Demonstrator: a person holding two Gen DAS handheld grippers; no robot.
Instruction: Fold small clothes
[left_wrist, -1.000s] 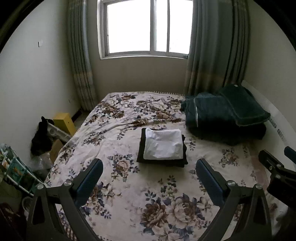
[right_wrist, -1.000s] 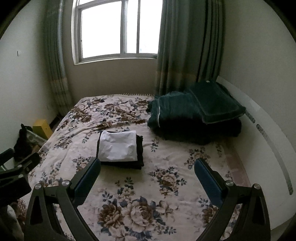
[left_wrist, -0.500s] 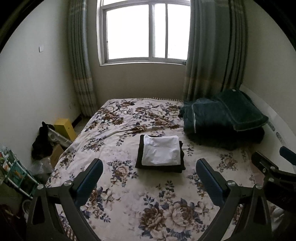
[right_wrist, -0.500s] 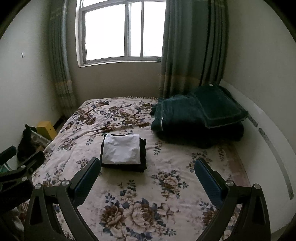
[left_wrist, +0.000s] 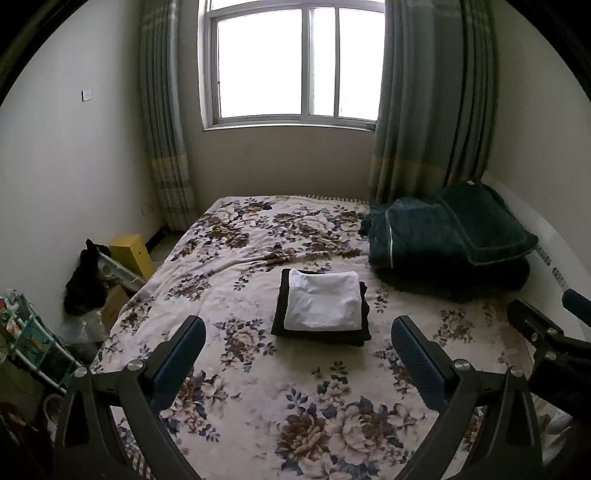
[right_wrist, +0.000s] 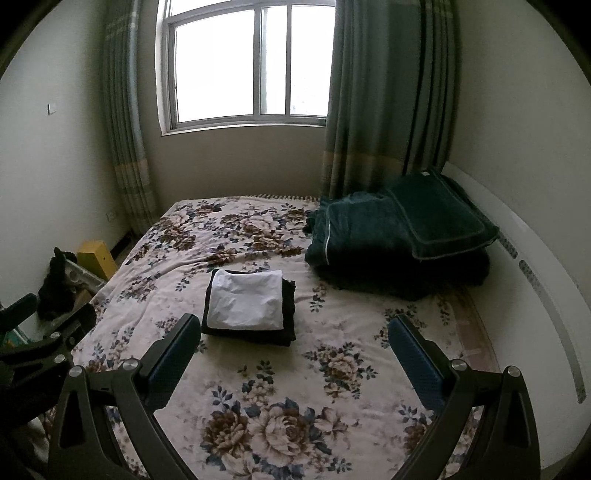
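A folded white shirt (left_wrist: 325, 301) tops dark clothes (left_wrist: 319, 334) on the flowered bed (left_wrist: 258, 387) below a window (left_wrist: 295, 62), both left tongs (left_wrist: 297, 354) and right tongs (right_wrist: 290, 352) released.

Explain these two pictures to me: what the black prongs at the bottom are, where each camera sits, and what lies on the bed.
No robot here: a person holds a two-finger tool in each hand, with a camera looking along its fingers. One picture is from the left hand-held gripper, the other from the right hand-held gripper. Both are open and hold nothing. On the floral bed lies a folded white garment stacked on a folded black garment. A dark green quilt sits beside them, by the curtain.
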